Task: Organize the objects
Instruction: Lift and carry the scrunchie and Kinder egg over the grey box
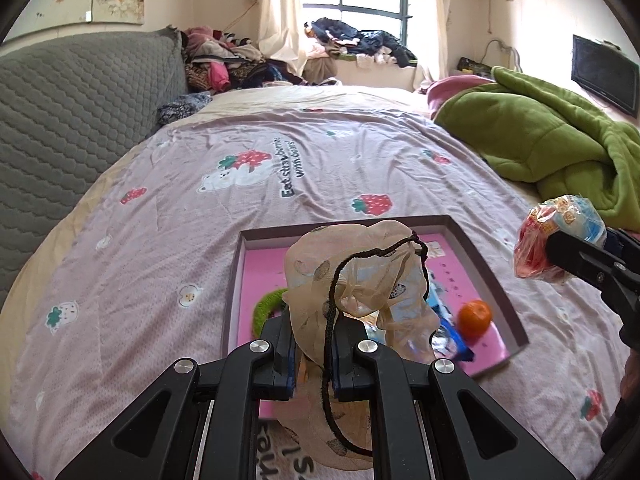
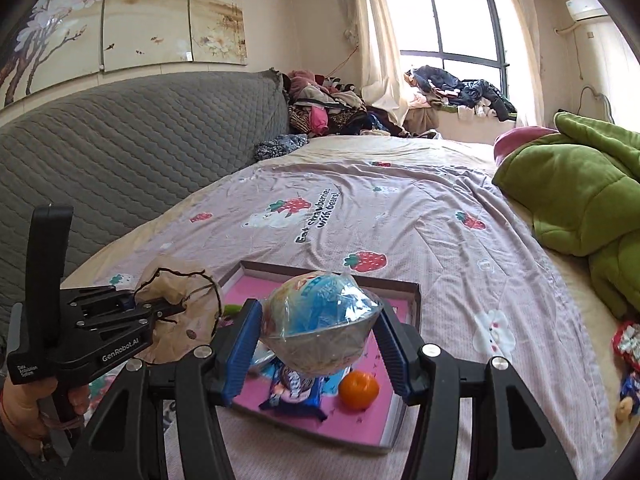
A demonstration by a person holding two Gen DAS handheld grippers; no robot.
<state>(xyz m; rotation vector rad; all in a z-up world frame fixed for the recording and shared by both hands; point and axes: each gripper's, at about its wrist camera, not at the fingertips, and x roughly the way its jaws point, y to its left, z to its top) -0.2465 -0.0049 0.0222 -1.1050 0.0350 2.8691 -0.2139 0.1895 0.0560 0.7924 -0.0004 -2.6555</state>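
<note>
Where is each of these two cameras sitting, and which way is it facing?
Left wrist: on the left gripper, facing across the bed to the window; its fingers pinch a beige drawstring pouch.
Right wrist: on the right gripper, facing likewise; it holds a wrapped snack; a hand shows.
Shared: pink tray, orange, each other's gripper.
</note>
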